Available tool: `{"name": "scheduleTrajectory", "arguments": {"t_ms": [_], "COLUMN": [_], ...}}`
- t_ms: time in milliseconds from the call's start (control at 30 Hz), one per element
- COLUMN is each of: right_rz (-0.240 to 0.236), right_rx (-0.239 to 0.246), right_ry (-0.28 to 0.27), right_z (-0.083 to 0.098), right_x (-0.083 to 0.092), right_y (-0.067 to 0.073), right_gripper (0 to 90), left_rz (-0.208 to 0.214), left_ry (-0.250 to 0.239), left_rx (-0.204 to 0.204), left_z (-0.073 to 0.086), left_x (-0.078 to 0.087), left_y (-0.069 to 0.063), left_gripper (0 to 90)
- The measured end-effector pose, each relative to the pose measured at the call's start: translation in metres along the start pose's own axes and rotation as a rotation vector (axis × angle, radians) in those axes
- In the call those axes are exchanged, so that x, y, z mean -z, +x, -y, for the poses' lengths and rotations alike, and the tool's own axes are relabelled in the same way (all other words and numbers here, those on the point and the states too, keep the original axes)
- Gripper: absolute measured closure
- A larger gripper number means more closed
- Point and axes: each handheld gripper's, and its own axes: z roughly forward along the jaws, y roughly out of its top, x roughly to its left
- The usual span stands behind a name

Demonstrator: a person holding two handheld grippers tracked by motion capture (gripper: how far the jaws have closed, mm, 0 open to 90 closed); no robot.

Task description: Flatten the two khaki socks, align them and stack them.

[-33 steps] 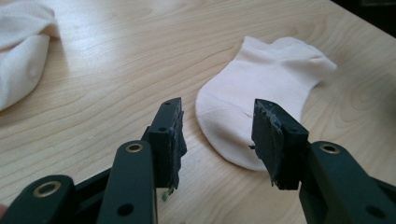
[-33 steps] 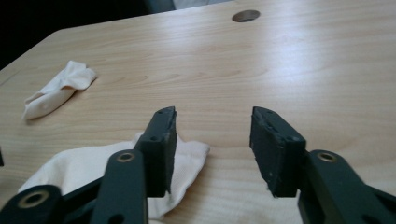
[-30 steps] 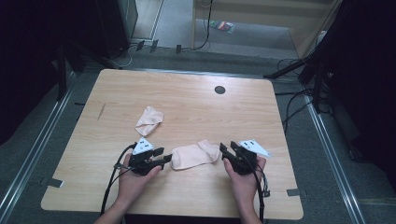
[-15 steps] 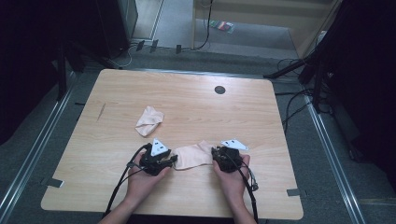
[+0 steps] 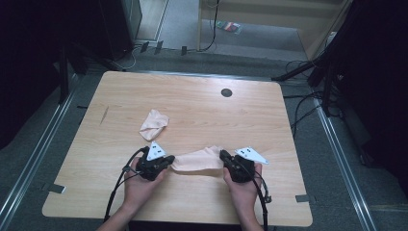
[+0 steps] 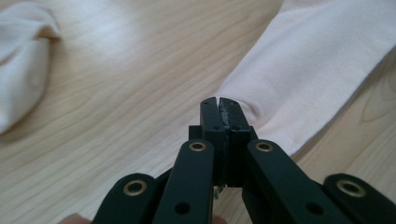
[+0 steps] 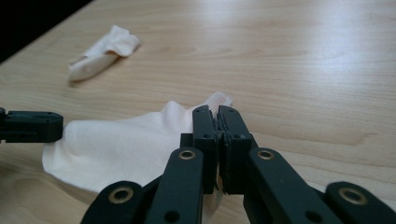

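Now both grippers grip one pale sock (image 5: pixel 197 161) at table's (image 5: pixel 288 120) near edge: left gripper (image 5: pixel 166 163) clamped on its left end, right gripper (image 5: pixel 226 159) on its right. Hands have spread again, pulling it flat. 2nd sock (image 5: pixel 154 124) lies farther back, left.

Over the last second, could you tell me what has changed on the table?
Both grippers, the left and the right, have moved apart again after closing in, and the sock clamped between them is now stretched flatter. Each stays shut on one end of it. The second sock and the table are unchanged.
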Motion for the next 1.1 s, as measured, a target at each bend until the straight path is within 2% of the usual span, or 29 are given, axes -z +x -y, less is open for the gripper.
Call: {"name": "scheduleTrajectory", "arguments": {"t_ms": [67,100,133,167,267,333,367,533,567,600,633,667,700,733,800,833,867,933,1000,1033,1100], "right_rz": [-0.012,-0.012,-0.028,-0.031,-0.046,-0.046,-0.048,-0.052,-0.051,-0.014,0.013,0.005,-0.012,-0.011,0.006,0.006,-0.007,-0.019,-0.053,-0.070,-0.088], "right_rx": [0.000,0.000,-0.001,-0.003,-0.005,-0.001,0.009,0.032,0.032,0.036,0.024,-0.008,-0.025,-0.023,-0.002,-0.002,0.040,0.056,0.073,0.082,0.105], "right_ry": [-0.022,-0.022,-0.051,-0.057,-0.056,-0.054,-0.033,0.010,0.014,0.018,0.017,0.027,0.043,0.040,0.010,0.010,-0.010,-0.016,0.004,0.011,0.039], "right_z": [0.002,0.002,0.004,0.005,0.008,0.010,0.016,0.029,0.032,0.035,0.038,0.040,0.042,0.042,0.039,0.039,0.033,0.030,0.026,0.025,0.024], "right_x": [0.006,0.006,0.010,0.012,0.015,0.016,0.017,0.020,0.020,0.020,0.019,0.019,0.018,0.018,0.022,0.022,0.022,0.020,0.015,0.011,0.004], "right_y": [0.004,0.004,0.010,0.012,0.020,0.023,0.028,0.031,0.030,0.029,0.026,0.023,0.021,0.020,0.023,0.023,0.027,0.030,0.033,0.036,0.040], "right_gripper": [87.7,87.7,87.7,87.7,87.8,87.9,88.1,88.5,90.0,90.0,90.0,89.7,82.7,77.2,75.6,75.6,73.5,72.8,74.5,77.3,79.4], "left_rz": [-0.001,-0.001,-0.005,-0.009,-0.016,-0.011,-0.008,-0.026,-0.051,-0.068,-0.039,0.029,0.081,0.089,0.063,0.063,0.049,0.024,0.024,0.030,0.041], "left_ry": [-0.024,-0.024,-0.038,-0.045,-0.038,-0.030,-0.021,0.039,0.057,0.070,0.071,0.057,0.034,0.024,0.006,0.006,-0.021,-0.044,-0.056,-0.084,-0.095], "left_rx": [0.004,0.004,0.009,0.013,0.011,0.011,0.007,-0.047,-0.057,-0.061,-0.033,0.012,0.036,0.039,0.038,0.038,0.054,0.062,0.072,0.091,0.090], "left_z": [0.000,0.000,0.000,0.001,0.006,0.008,0.010,0.019,0.022,0.026,0.029,0.032,0.034,0.036,0.037,0.037,0.037,0.037,0.037,0.036,0.035], "left_x": [0.010,0.010,0.020,0.024,0.035,0.037,0.040,0.045,0.044,0.044,0.043,0.043,0.045,0.045,0.045,0.045,0.046,0.047,0.048,0.051,0.051], "left_y": [0.004,0.004,0.007,0.008,0.012,0.012,0.013,0.015,0.015,0.017,0.020,0.025,0.027,0.028,0.027,0.027,0.028,0.029,0.030,0.030,0.028], "left_gripper": [90.0,90.0,90.0,90.0,90.0,90.0,90.0,90.0,90.0,90.0,90.0,90.0,90.0,90.0,88.6,84.9,83.2,78.9,77.8,78.9,78.9]}}
